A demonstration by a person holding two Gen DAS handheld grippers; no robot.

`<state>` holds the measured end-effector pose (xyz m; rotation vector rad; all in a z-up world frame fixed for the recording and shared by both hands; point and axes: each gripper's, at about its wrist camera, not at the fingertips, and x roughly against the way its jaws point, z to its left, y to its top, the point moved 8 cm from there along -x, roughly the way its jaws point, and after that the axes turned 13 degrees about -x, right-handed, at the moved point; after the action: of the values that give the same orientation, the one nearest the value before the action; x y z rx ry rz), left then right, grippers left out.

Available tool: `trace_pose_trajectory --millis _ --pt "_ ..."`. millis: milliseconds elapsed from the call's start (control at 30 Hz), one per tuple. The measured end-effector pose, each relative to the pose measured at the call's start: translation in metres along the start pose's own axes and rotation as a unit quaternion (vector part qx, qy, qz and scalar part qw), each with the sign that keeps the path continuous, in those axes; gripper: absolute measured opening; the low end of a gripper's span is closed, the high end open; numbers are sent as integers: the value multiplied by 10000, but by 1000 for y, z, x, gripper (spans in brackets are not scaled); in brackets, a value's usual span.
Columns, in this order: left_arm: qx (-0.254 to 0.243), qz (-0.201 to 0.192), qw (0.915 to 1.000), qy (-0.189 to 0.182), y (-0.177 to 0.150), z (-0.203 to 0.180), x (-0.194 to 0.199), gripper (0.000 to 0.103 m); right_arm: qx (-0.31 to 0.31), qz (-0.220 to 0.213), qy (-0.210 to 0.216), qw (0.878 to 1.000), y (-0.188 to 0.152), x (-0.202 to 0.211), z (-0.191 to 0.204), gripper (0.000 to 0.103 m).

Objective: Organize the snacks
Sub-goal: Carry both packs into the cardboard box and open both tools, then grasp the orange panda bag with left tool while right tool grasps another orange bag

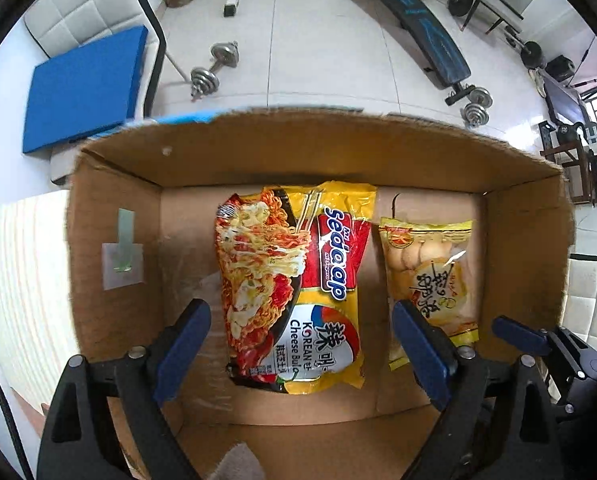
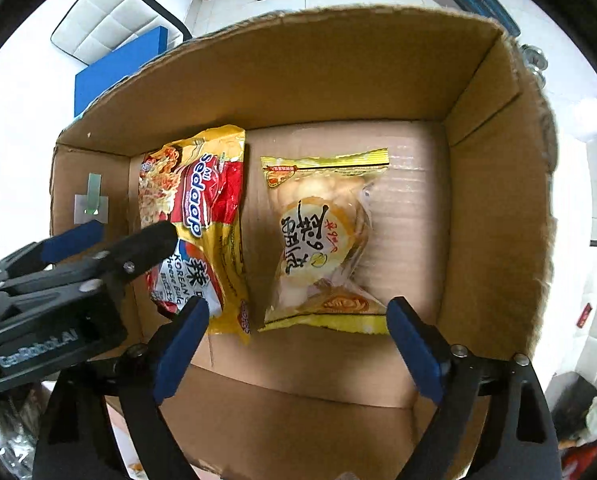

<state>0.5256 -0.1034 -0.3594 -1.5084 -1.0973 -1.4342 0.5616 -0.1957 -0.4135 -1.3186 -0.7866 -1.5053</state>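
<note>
Hanging over the big brown cardboard box [image 1: 522, 224], both tools point down into it, and that makes sense, because this is where the snacks go. The left gripper [image 1: 302, 344], with its blue pads on black arms, stands wide apart. The red and yellow plastic noodle packet [image 1: 294, 280] lies flat on the box floor between its pads, but the pads do not touch it. The right gripper [image 2: 298, 340] is wide apart too. The see-through yellow bag of round pale biscuits [image 2: 322, 244] lies flat between its pads, and they do not press on it either. So each snack looks let go, not held. The two packets lie side by side, long ways, very near each other with a thin strip of bare cardboard between them. The noodle packet is on the left and the biscuit bag is on the right, just beside the right wall. I think they were set down like this so they line up neatly and leave room. Nothing else is in the box that I can see. A small grey sticker with a green strip [image 1: 123, 254] is stuck on the inside of the left wall. Outside the box, a flat blue pad [image 1: 86, 88] rests on a white padded chair [image 1: 82, 8].
</note>
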Motion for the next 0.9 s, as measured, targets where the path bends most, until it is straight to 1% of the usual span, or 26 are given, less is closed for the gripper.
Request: trace_pose_trajectory --millis 33,100,167,233,300,367,467,567,633,733,800,900 --pt "-30 -79 10000 -5 -2 -1 6 93 40 -66 -54 10000 -1 3 2 97" --pt "-37 -248 9996 119 -7 1 20 93 94 -234 -114 9996 -6 13 7 97" --pt "-52 -552 9981 280 -13 4 37 93 114 -437 -114 9989 -4 20 9 98" --pt "-59 -846 9954 454 -21 9 57 93 122 -591 -102 9981 -9 29 12 98" --pt "-23 -1052 9930 543 -25 10 72 93 131 -687 -13 9975 -23 42 14 98" --pt "-26 -1221 9910 545 -34 8 86 93 95 -767 93 9970 -37 52 15 98" --pt "-79 -1370 9880 710 -65 5 105 93 39 -884 206 9959 -65 67 12 98" --pt "-122 -1407 9873 730 -96 0 114 93 -114 -871 241 9958 -99 71 2 98" --pt "-164 -1363 9881 688 -128 -2 115 93 -180 -765 199 9967 -128 69 -9 98" --pt "-225 -1272 9896 637 -170 -8 112 93 -289 -565 119 9979 -160 57 -29 98" --pt "-205 -1187 9907 628 -197 -15 104 93 -394 -418 -35 9983 -179 45 -49 98" --pt "-47 -962 9949 286 -233 -33 80 93 -724 -177 -227 9970 -203 27 -87 98"
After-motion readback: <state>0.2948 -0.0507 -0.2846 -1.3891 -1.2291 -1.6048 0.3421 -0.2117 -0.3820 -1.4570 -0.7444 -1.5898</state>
